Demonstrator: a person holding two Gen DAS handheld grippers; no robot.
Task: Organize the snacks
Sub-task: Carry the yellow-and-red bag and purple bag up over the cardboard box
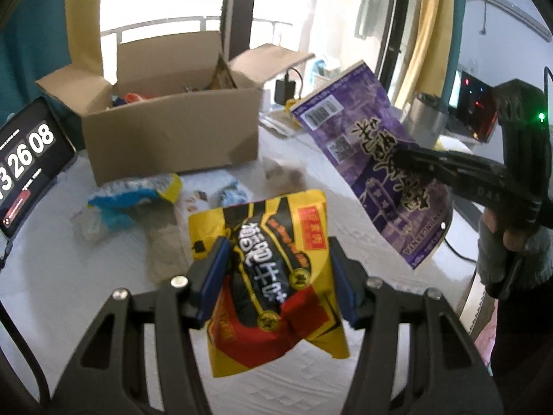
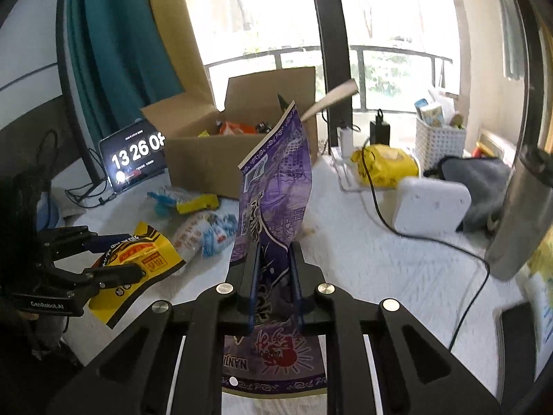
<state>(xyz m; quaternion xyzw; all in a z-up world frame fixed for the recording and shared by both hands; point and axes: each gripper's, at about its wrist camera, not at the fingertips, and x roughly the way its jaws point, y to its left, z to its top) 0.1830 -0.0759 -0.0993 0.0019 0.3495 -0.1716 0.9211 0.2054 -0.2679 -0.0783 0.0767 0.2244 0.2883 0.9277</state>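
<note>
Above the table (image 1: 345,207), left tool (image 1: 276,276) clamps yellow bag (image 1: 273,276), right tool (image 2: 273,269) purple bag (image 2: 276,186), box (image 1: 172,138) beyond

**Two wrist views, one shared box**

The left wrist camera sits just behind the left gripper (image 1: 276,276), looking forward and slightly down over the desk (image 1: 345,218) toward the cardboard box (image 1: 172,131) and the window. The right wrist camera sits likewise behind the right gripper (image 2: 273,276), facing the same box (image 2: 207,152) from farther right. Each view catches the other gripper at its edge: the right gripper (image 1: 408,155) at right, the left gripper (image 2: 117,259) at left. Both share the clock tablet (image 1: 27,159) (image 2: 136,154) and loose packets near the box.
</note>
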